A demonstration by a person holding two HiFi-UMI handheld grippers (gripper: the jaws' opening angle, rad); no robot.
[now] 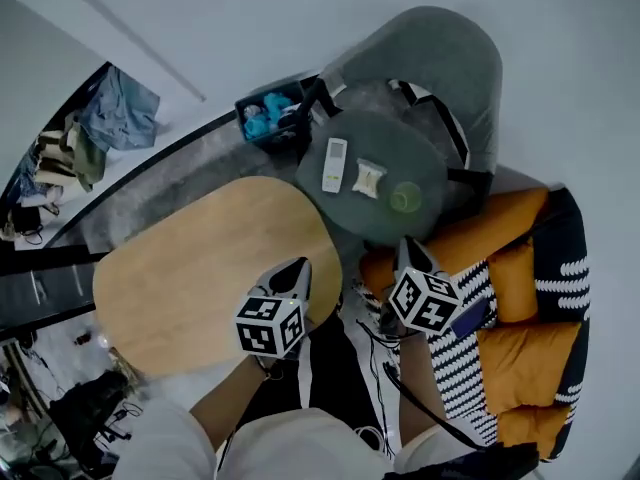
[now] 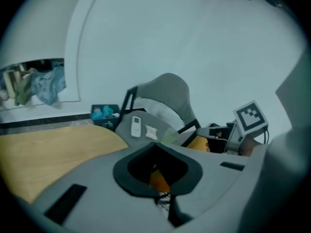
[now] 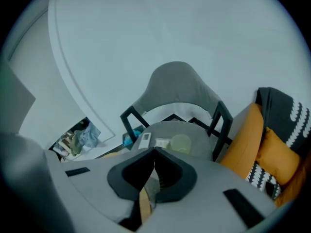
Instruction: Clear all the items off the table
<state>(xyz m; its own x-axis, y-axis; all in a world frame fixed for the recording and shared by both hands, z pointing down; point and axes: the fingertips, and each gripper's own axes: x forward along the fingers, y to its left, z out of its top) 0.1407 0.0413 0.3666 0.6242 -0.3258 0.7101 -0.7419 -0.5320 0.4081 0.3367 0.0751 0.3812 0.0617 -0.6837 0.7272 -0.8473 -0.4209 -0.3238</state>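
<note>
Remote on round table | ahead of left tool, right tool | both pressed together, empty

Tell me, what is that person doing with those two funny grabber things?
A person holds a grabber in each hand, the left gripper and the right gripper. Both are shut and hold nothing. They hover near the round grey table, where a white remote, a small packet and a pale green cup lie. None of them has been picked up yet. The wooden table beside it is bare.
</note>
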